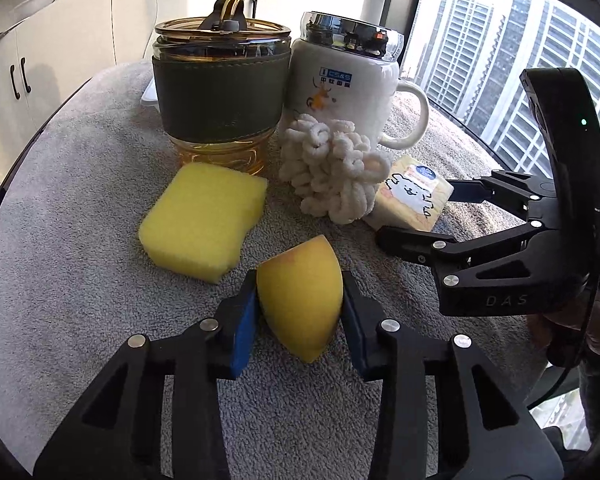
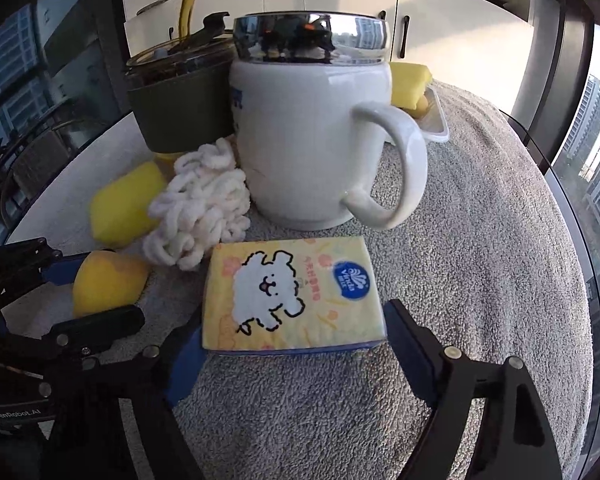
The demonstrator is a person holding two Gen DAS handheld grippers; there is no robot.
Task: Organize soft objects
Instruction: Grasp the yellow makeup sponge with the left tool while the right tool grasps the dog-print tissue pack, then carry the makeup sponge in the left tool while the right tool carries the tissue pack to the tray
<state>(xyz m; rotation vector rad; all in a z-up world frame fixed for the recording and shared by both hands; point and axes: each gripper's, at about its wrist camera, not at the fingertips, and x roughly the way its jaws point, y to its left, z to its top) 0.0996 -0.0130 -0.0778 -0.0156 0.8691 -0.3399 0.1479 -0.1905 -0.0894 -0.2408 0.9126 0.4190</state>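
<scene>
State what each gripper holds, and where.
Left gripper clamps the yellow makeup sponge by its sides. Right gripper brackets the tissue pack's near end; grip unclear.

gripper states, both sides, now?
Left gripper: shut on the yellow egg-shaped sponge, blue pads pressed on both sides.
Right gripper: jaws spread around the tissue pack; cannot tell if it grips.
</scene>
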